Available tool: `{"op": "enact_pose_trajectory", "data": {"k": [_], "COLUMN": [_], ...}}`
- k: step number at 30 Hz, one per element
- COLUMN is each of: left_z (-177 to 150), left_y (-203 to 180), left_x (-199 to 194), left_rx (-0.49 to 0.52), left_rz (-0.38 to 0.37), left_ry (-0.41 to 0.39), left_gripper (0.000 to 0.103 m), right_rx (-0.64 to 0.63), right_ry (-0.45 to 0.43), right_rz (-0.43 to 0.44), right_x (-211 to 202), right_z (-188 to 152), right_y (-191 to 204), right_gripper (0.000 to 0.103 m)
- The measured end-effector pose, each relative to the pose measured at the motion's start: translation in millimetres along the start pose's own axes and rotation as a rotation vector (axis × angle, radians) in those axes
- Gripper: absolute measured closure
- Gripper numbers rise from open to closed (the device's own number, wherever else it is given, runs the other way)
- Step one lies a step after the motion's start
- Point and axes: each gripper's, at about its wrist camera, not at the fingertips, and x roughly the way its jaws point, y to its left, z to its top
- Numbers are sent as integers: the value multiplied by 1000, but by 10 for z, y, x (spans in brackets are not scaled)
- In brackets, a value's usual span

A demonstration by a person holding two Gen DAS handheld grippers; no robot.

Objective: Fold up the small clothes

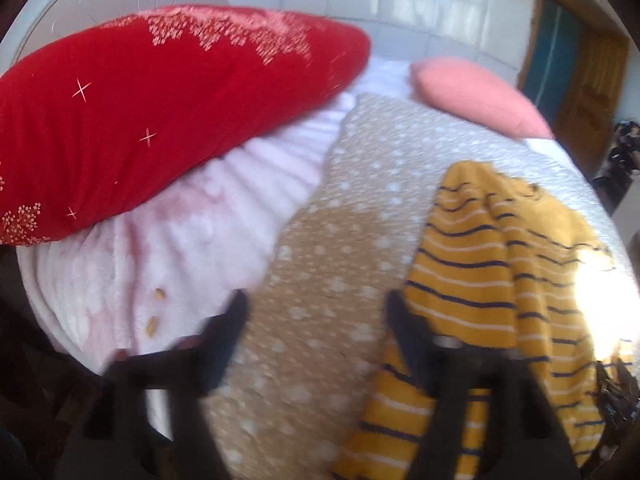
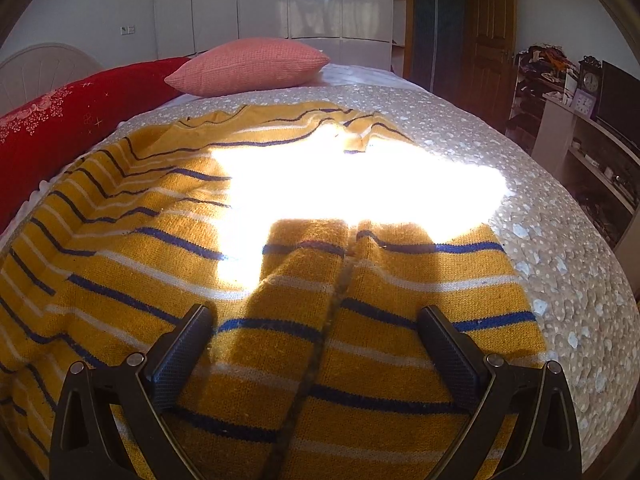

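Both grippers, left [image 1: 316, 312] and right [image 2: 316, 328], are gaping wide, holding nothing. One striped sweater [image 2: 280, 320] is lying rumpled on the dotted bedspread [image 2: 560, 240]. Being soft, limp knit, it is probably best pinched at its hem corners.

Sweater [image 2: 280, 300] spread on bedspread [image 2: 560, 260], directly beneath and ahead of right gripper [image 2: 316, 332]. Small cushion [image 2: 248, 66] beyond sweater; long pillow [image 2: 60, 116] far left. Shelves [image 2: 592, 152] right of bed.
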Motion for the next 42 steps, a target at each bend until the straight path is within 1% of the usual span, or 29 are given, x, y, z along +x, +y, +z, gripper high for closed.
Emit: {"op": "enact_pose_trajectory", "data": {"k": [1, 3, 4, 5, 6, 7, 8, 9, 10, 11, 12, 14, 16, 18, 20, 22, 25, 29, 31, 33, 35, 38, 39, 42], "left_z": [-20, -17, -32, -54, -85, -112, -146, -182, -217, -252, -270, -298, -323, -351, -383, -400, -438, -496, -522, -572, -629, -721, -741, -795], "left_y": [-39, -185, -265, -329, -397, -447, -505, -559, -612, -661, -698, -798, -872, -948, -1005, -1045, -1113, -1214, -1274, -1367, -1452, -1592, -1627, -1750], "left_x": [-69, -164, -225, -327, -434, -512, -603, -696, -754, -799, -797, -778, -763, -754, -752, -726, -668, -564, -549, -547, -545, -546, -548, -574], "left_rx": [-8, -12, -15, -22, -29, -35, -40, -40, -41, -41, -40, -39, -37, -25, -20, -21, -19, 27, 50, 80, 107, 162, 176, 219], "left_rz": [-27, -57, -74, -96, -123, -139, -154, -168, -171, -169, -172, -196, -204, -207, -216, -215, -194, -141, -130, -109, -102, -98, -96, -97], "left_ry": [-22, -40, -46, -58, -73, -87, -108, -133, -155, -166, -164, -151, -139, -137, -138, -122, -89, -30, -17, -11, -2, 5, 5, -2], "left_gripper": [21, 21, 21, 20, 17, 14, 8, 4, 4, 4, 4, 4, 4, 4, 4, 4, 4, 4, 4, 4, 4, 4, 4, 4], "right_rx": [0, 0, -3, -11, -18, -11, 4, 14, 14, 9, 8, 22, 51, 68, 75, 73, 96, 124, 127, 126, 126, 93, 82, 50], "right_ry": [-3, -2, 8, 43, 80, 96, 68, 29, -12, -39, -43, -1, 63, 98, 109, 105, 91, 94, 92, 92, 87, 29, 3, -51], "right_rz": [-1, -1, 0, -1, 11, 58, 109, 133, 122, 89, 49, 5, -11, 22, 50, 44, 52, 62, 61, 50, 5, -71, -80, -65], "right_x": [-1, 2, 2, -17, -56, -182, -356, -552, -719, -838, -906, -885, -777, -725, -696, -670, -652, -614, -616, -620, -671, -839, -905, -1052], "right_z": [0, 12, 33, 78, 138, 205, 259, 301, 325, 346, 343, 279, 150, -30, -175, -230, -215, -215, -229, -216, -198, -109, -75, 8], "right_y": [3, 6, 10, 4, 12, -20, -62, -130, -192, -260, -344, -521, -654, -707, -696, -643, -617, -642, -642, -613, -580, -447, -403, -267], "right_gripper": [0, 0, 0, 1, 9, 19, 23, 21, 17, 15, 12, 12, 14, 15, 15, 14, 14, 14, 13, 13, 13, 13, 13, 11]}}
